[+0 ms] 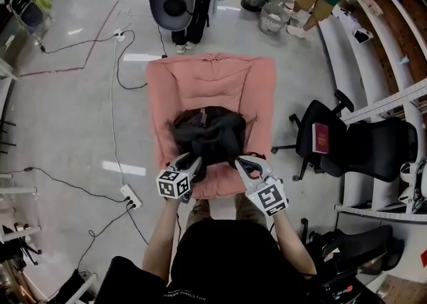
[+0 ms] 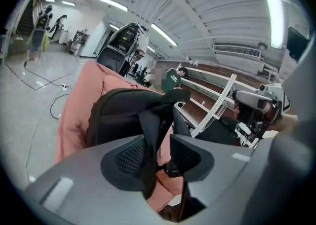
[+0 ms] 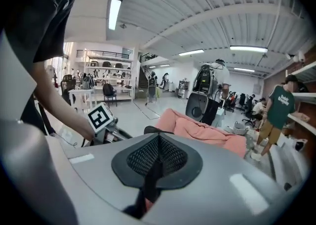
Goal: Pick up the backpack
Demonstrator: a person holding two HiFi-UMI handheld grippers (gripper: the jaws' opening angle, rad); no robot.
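Left gripper (image 1: 191, 159) opened wide around strap (image 2: 151, 130) of black backpack (image 1: 208, 133), right gripper (image 1: 241, 163) closed tight, pink chair (image 1: 213, 76) underneath.

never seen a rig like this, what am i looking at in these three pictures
No robot: a person holds two grasping tools; the patterned cubes belong to them. One picture comes from a camera on the person's head, looking down; the other two from cameras riding on each tool. A black backpack sits on a pink chair. The left tool is open, a backpack strap between its jaws, not pinched. The right tool is shut near the backpack; I see nothing held in it.
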